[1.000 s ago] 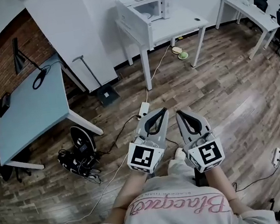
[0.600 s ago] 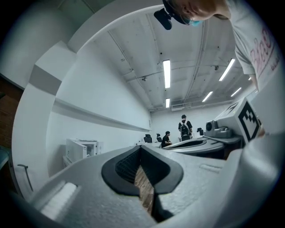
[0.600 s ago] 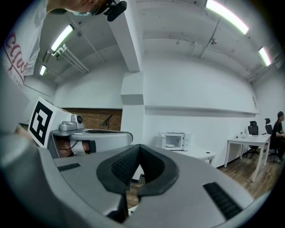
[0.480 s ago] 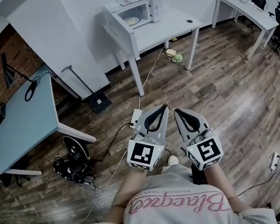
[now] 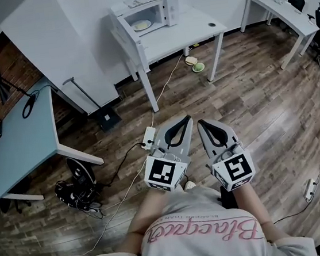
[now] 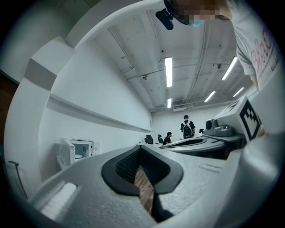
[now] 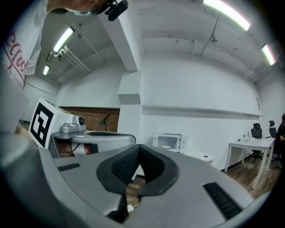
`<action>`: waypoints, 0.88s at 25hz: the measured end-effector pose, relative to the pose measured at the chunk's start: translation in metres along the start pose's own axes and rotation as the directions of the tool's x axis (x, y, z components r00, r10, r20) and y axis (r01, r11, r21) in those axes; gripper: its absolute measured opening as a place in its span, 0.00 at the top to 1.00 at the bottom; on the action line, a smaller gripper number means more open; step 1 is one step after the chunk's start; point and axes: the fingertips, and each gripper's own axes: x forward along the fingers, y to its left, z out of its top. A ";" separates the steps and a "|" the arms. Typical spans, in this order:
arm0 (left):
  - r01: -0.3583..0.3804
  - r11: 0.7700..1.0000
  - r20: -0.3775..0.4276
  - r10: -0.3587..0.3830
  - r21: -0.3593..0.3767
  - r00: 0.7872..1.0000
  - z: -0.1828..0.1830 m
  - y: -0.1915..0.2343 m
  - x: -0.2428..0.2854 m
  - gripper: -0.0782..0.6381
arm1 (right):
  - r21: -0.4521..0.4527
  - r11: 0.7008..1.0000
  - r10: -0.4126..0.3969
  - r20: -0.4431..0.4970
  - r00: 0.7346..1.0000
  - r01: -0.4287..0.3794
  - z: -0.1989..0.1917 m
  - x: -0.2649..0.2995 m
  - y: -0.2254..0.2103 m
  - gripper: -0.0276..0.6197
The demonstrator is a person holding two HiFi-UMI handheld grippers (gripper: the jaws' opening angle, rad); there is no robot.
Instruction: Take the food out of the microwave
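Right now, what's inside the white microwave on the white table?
A pale round plate holding something yellowish, visible past the open door. The cavity's side corners are hidden; food type unclear.

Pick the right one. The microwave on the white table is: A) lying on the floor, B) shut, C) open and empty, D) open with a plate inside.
D: the microwave has its door swung open, and a plate shows inside.

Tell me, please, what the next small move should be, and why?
Probably step closer to the microwave: its door stands open with a plate of food inside, but the left gripper and right gripper, shut and empty, are far from it.
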 end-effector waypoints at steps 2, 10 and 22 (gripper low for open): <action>-0.002 1.000 -0.003 0.002 -0.001 1.000 -0.001 0.000 0.007 0.88 | -0.010 1.000 0.003 0.000 1.000 -0.003 -0.001 0.003 -0.005 0.94; -0.013 1.000 -0.009 0.013 -0.008 1.000 -0.006 0.014 0.029 0.88 | -0.016 1.000 -0.002 -0.002 1.000 0.002 -0.003 0.017 -0.024 0.94; 0.004 1.000 -0.004 -0.004 -0.022 1.000 -0.020 0.061 0.108 0.88 | -0.027 0.999 -0.039 -0.021 0.999 0.038 -0.010 0.073 -0.087 0.94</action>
